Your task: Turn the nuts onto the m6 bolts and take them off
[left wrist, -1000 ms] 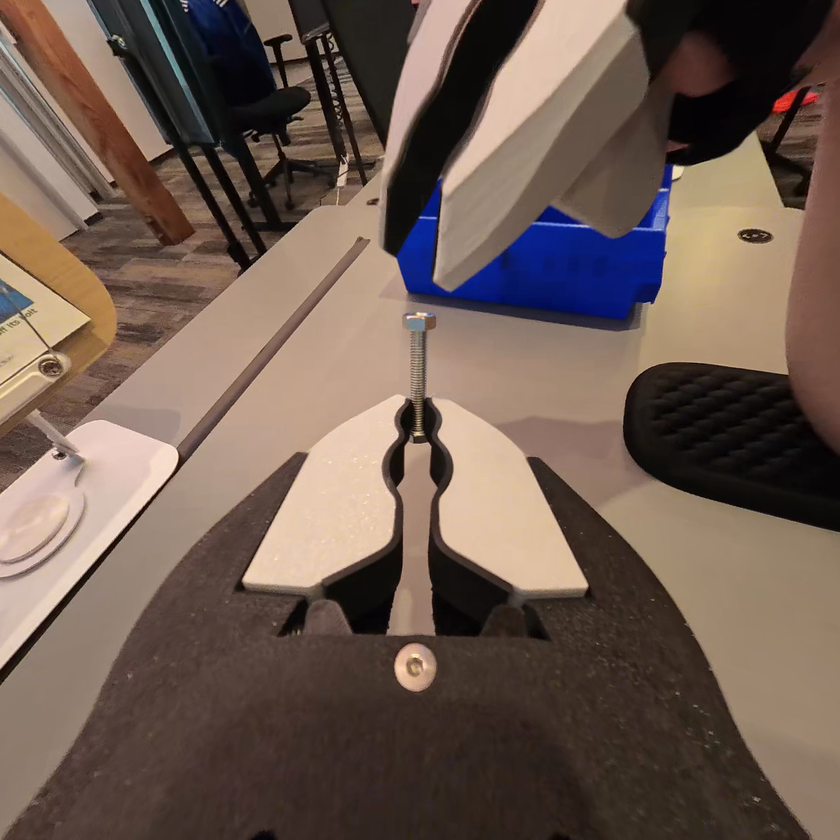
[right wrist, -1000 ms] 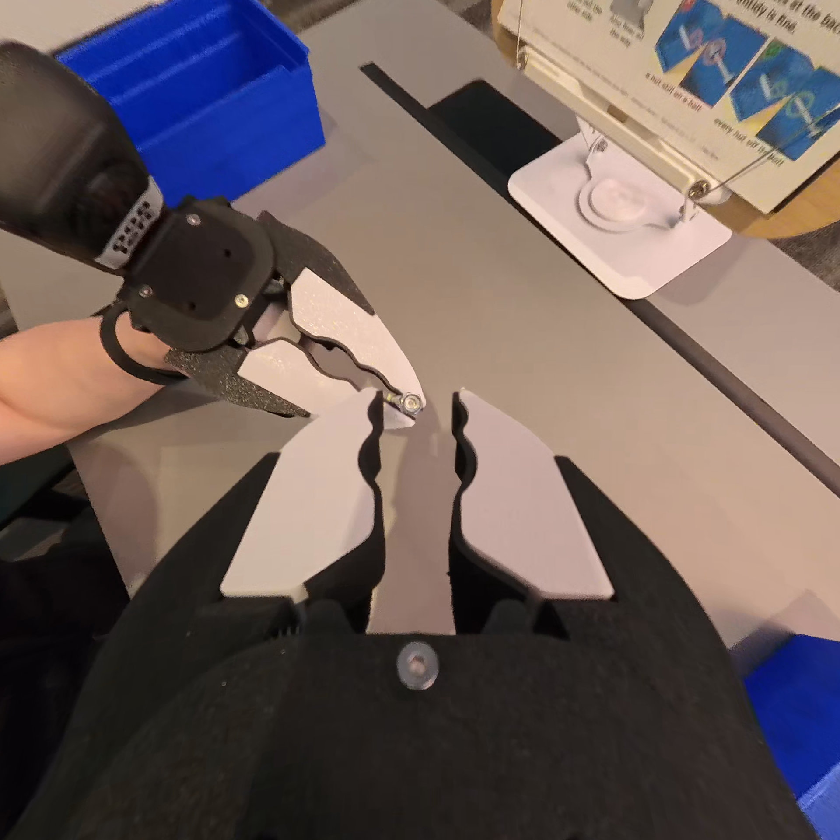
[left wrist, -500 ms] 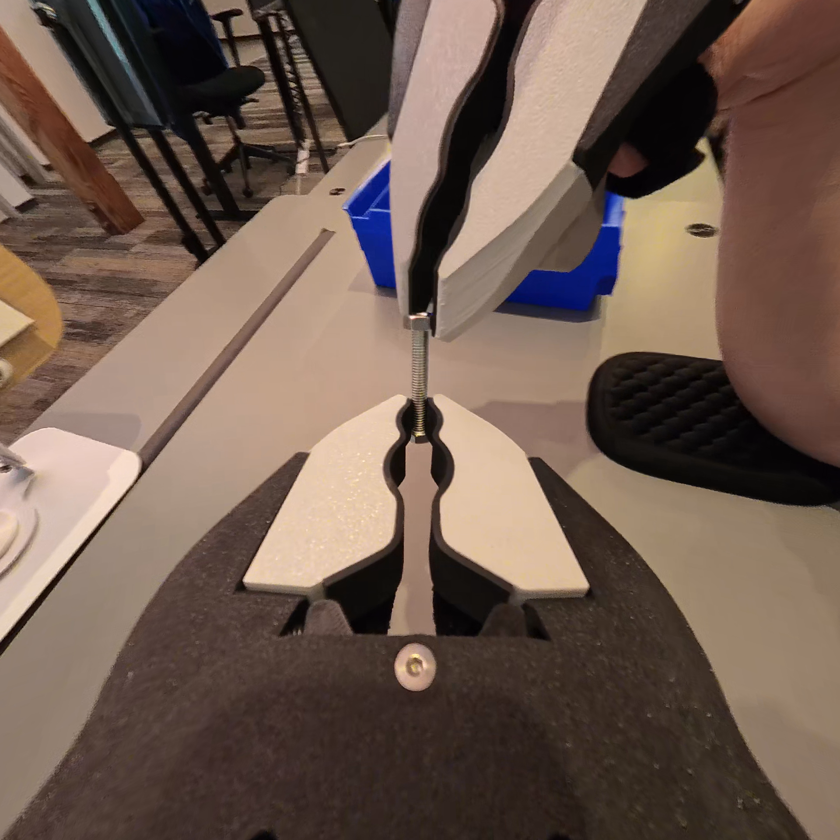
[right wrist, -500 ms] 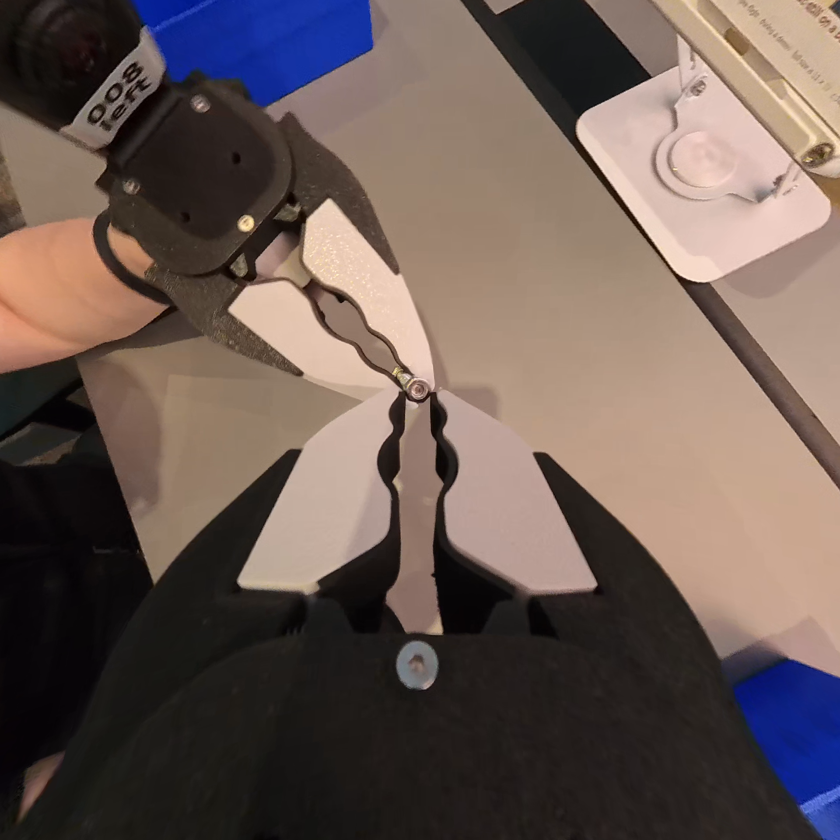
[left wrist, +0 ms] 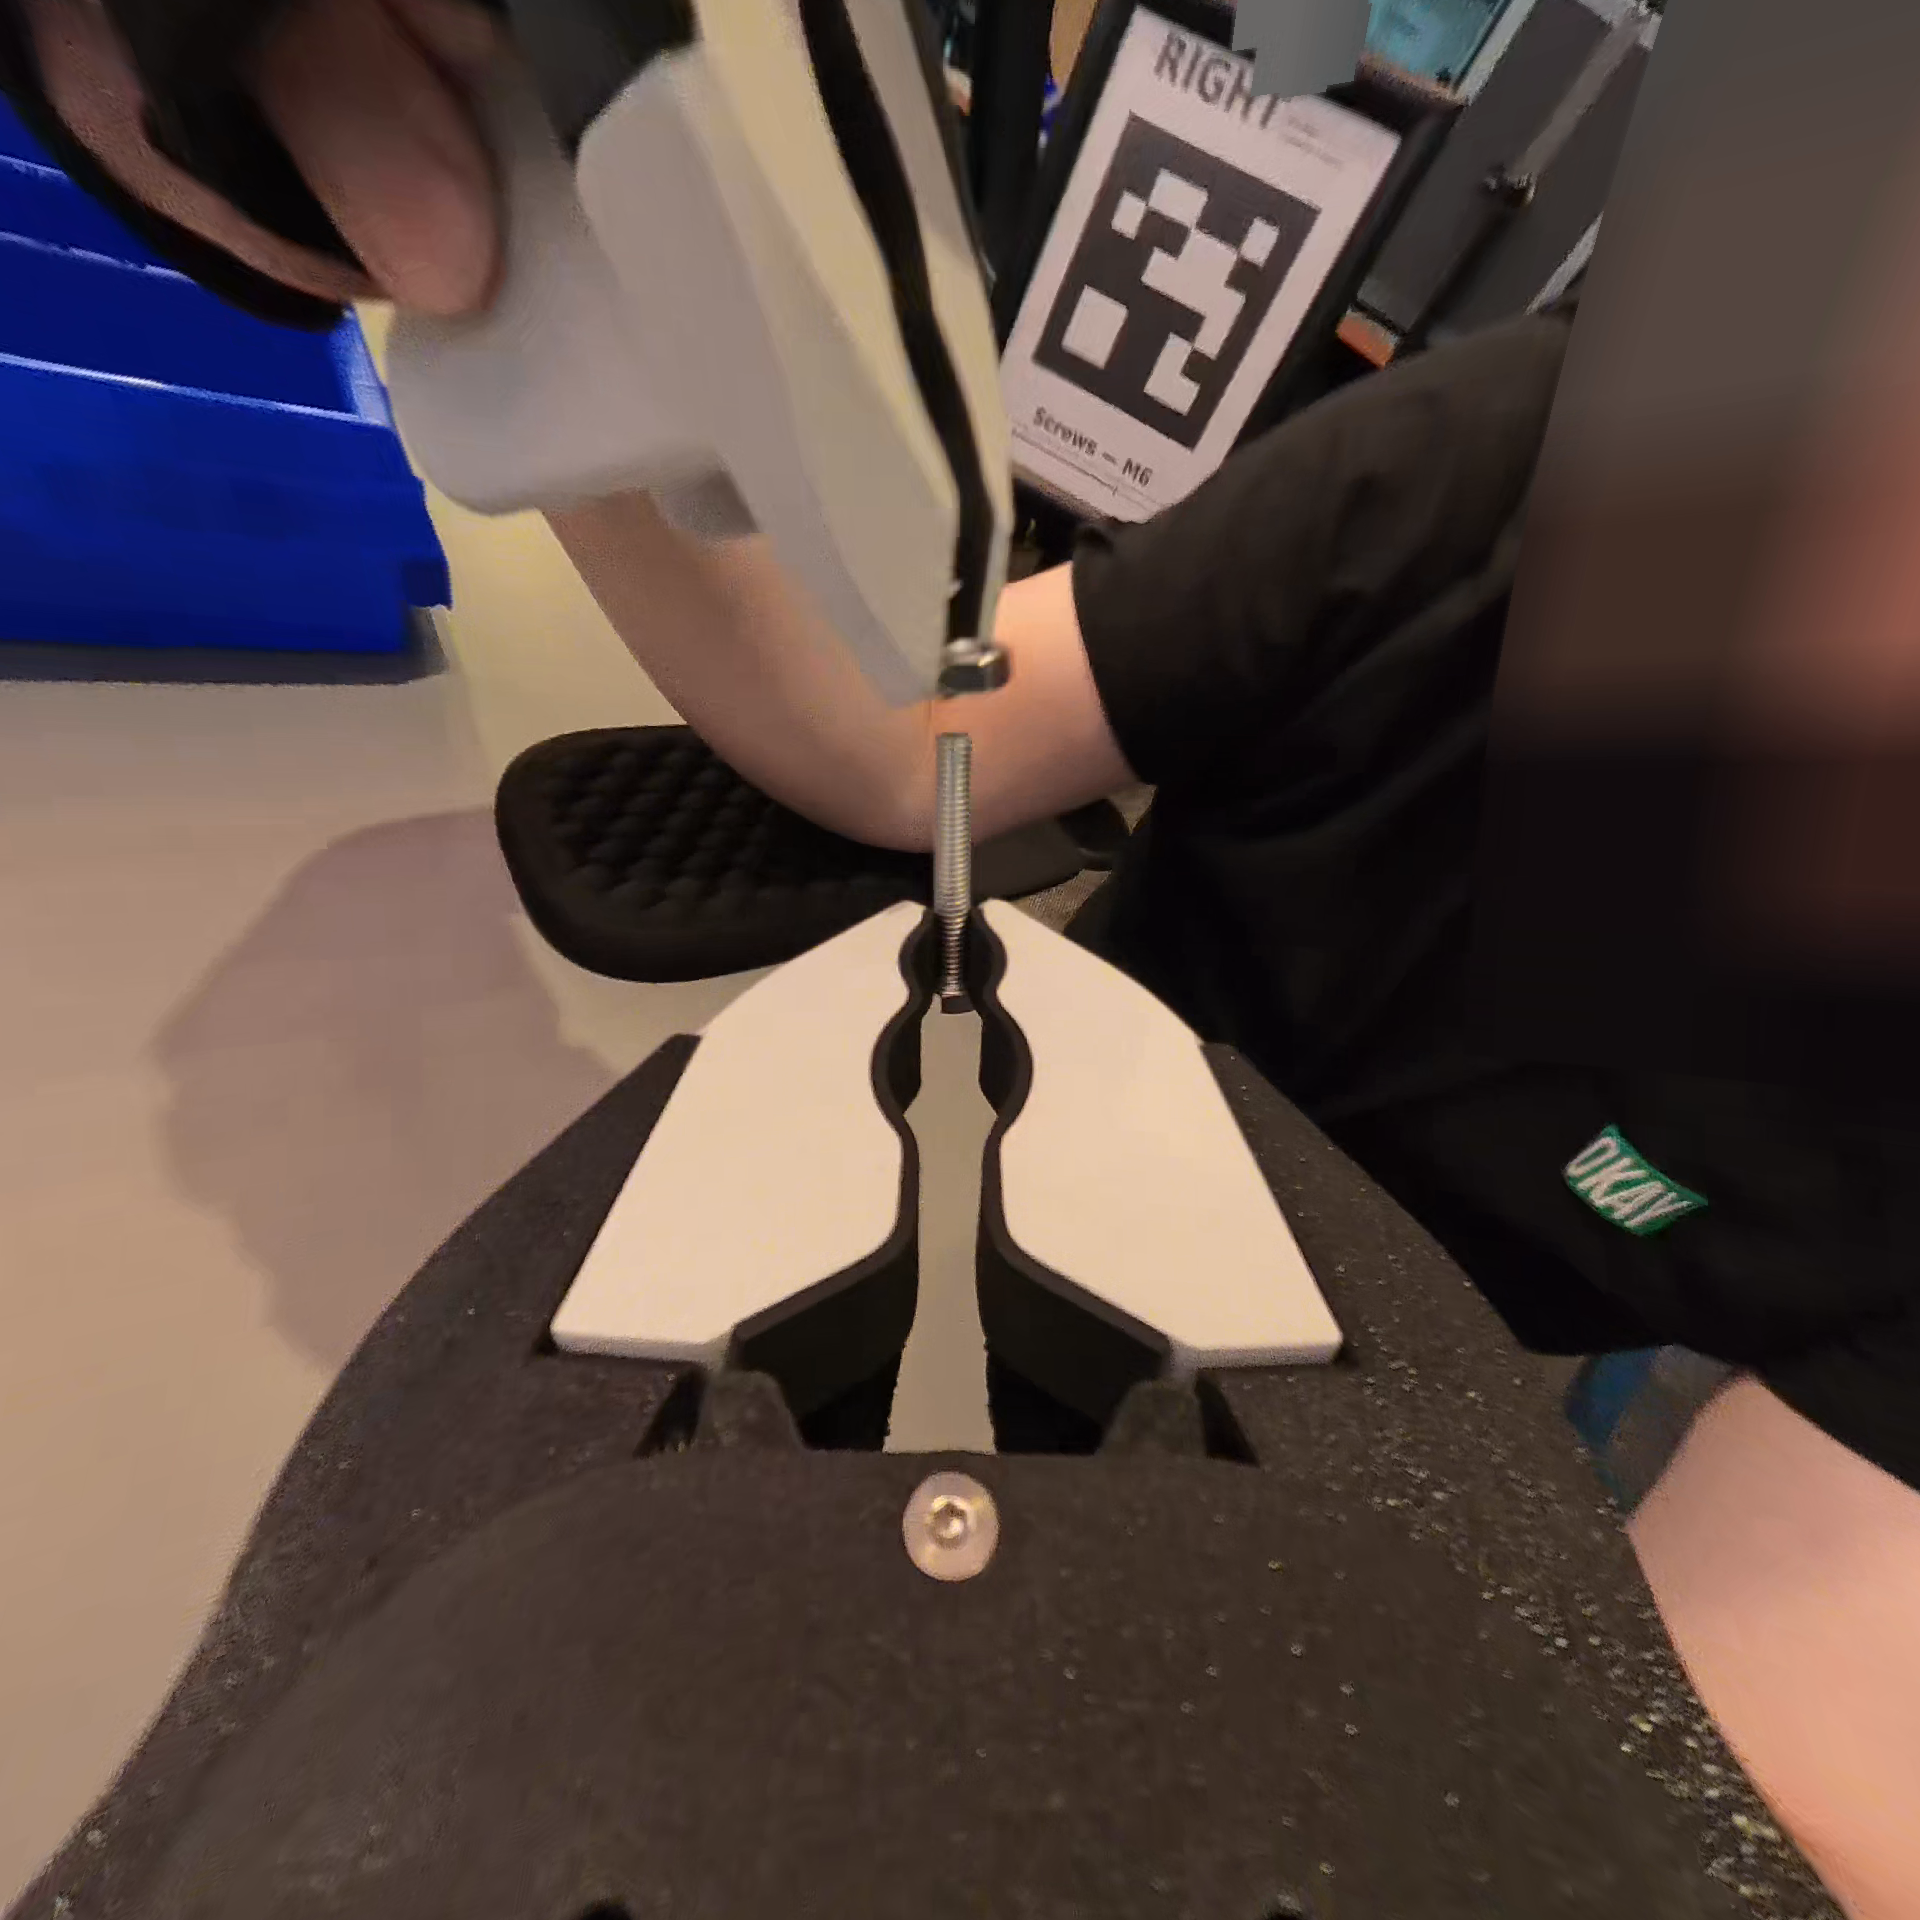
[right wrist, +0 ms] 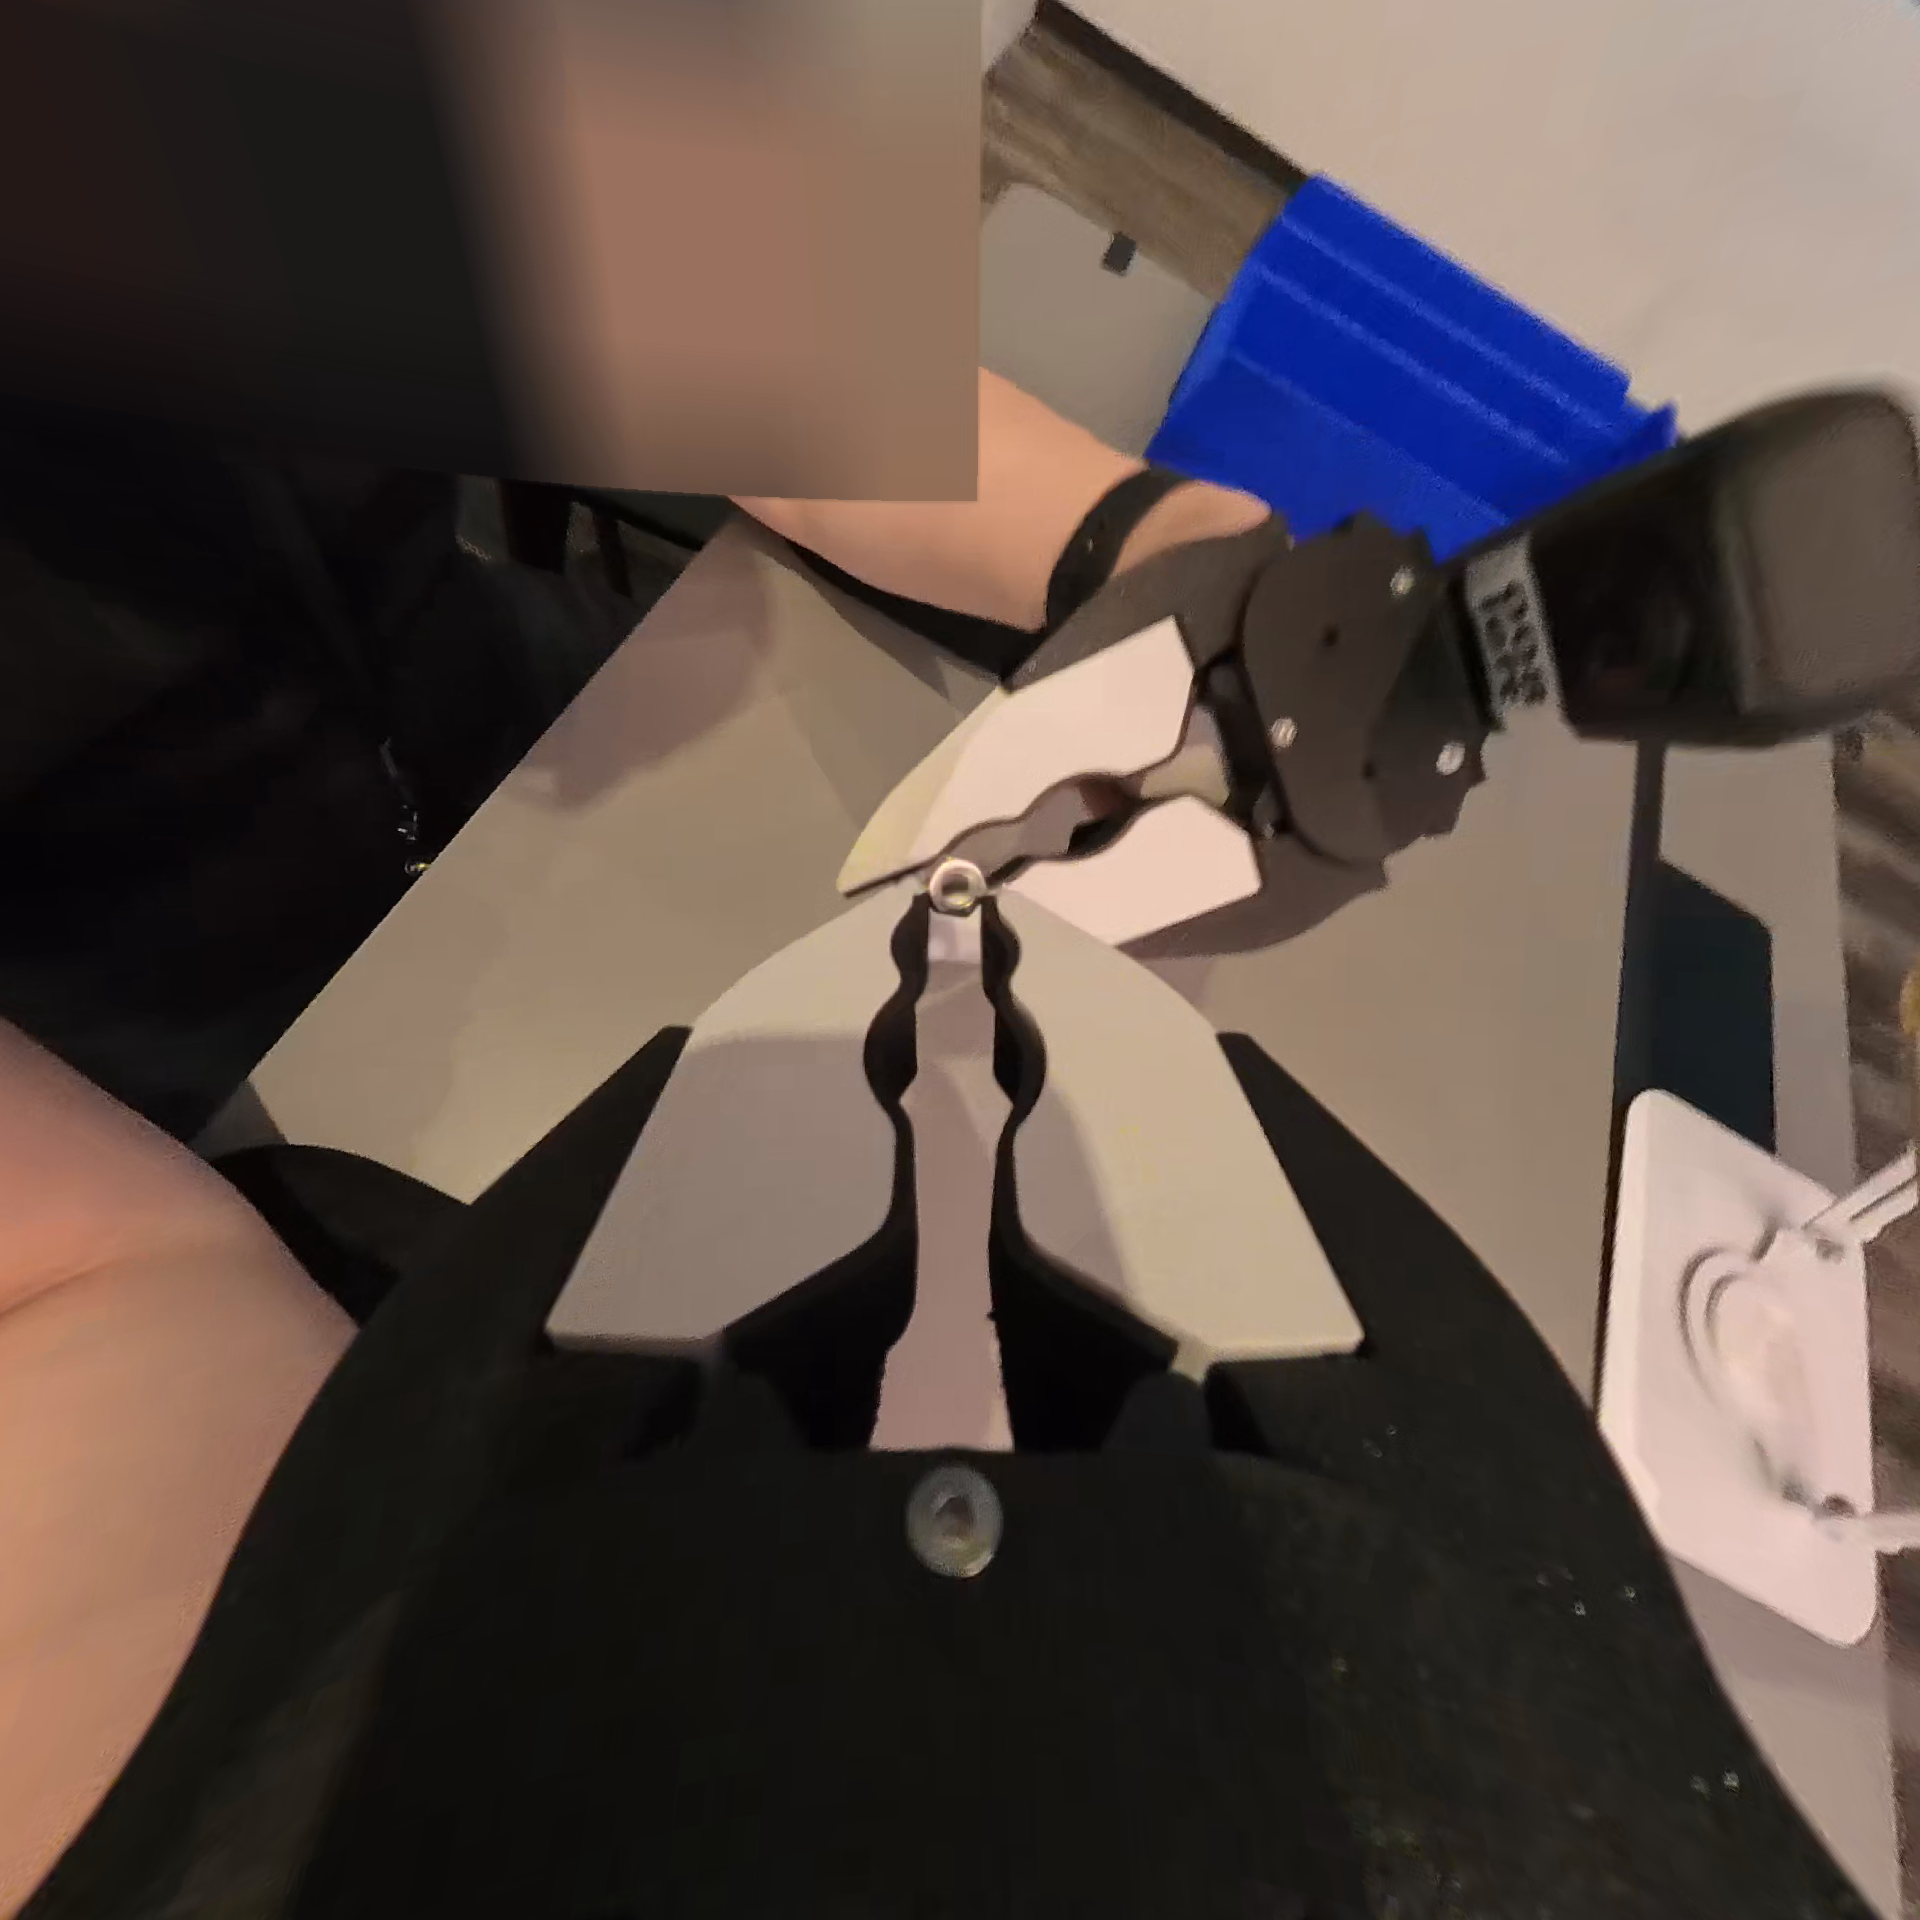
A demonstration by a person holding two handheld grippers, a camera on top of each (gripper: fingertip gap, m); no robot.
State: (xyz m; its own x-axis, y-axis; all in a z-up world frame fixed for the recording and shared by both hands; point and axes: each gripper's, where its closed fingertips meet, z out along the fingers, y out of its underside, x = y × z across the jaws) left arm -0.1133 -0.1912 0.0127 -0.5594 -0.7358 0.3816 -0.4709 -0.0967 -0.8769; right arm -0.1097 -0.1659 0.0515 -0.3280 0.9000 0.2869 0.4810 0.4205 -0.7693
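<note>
My left gripper (left wrist: 953,935) is shut on the lower end of a threaded M6 bolt (left wrist: 953,821) and holds it upright above the grey table (left wrist: 208,883). My right gripper (left wrist: 971,639) comes down from above and is shut on a silver hex nut (left wrist: 972,665). The nut hangs just above the bolt's bare top end with a small gap. In the right wrist view, the right gripper (right wrist: 956,914) pinches the nut (right wrist: 956,891) at its tips. The left gripper (right wrist: 925,883) reaches in from the right, and the nut hides the bolt.
A blue bin (left wrist: 187,468) stands at the left, also in the right wrist view (right wrist: 1403,384). A black padded rest (left wrist: 707,852) lies under the person's forearm. The person's black-shirted torso (left wrist: 1455,831) is close ahead. A printed marker sheet (left wrist: 1184,281) stands behind. A white stand base (right wrist: 1766,1382) sits at the right.
The right gripper closed on the nut at the bolt's top. The nut is now off the thread, held just above it. Both grippers have swung round toward the person.
</note>
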